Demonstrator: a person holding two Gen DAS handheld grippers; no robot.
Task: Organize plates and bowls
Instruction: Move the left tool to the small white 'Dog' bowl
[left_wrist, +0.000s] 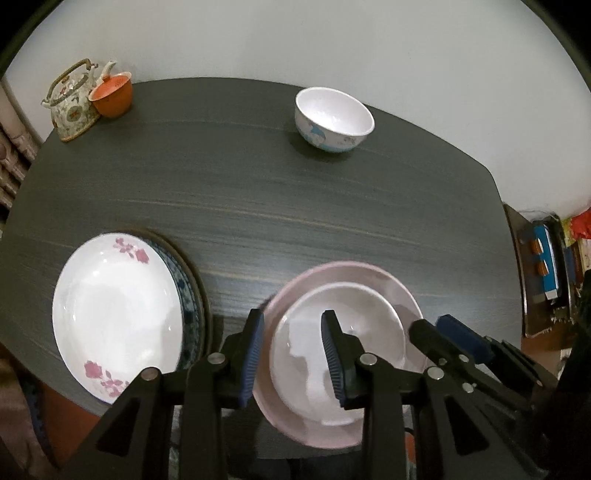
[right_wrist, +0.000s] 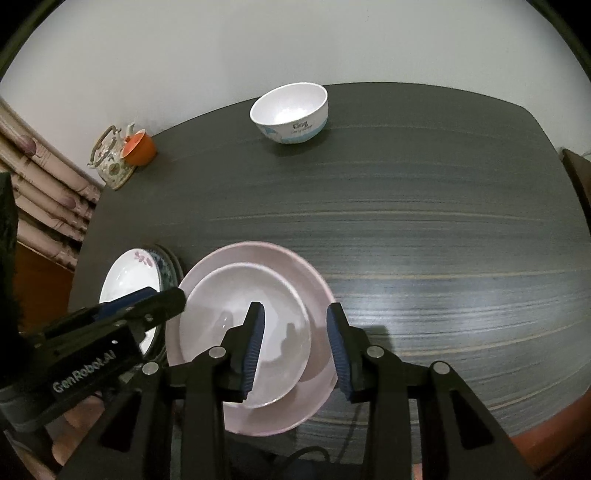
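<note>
Left tool (left_wrist: 291, 317) and right tool (right_wrist: 295, 310) straddle opposite rims of pink plate (left_wrist: 351, 271); can't tell if either is clenched on it. Best move both evenly and level, since small plate (left_wrist: 354, 306) rides on pink plate.

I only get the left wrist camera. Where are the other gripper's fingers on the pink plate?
Observer: The right gripper straddles the right rim of the pink plate: one finger over the well, the other outside, over the table.
Operator: Is anything written on my gripper?
Observer: Yes. The left gripper has white letters along its side that read GenRobot.AI.
</note>
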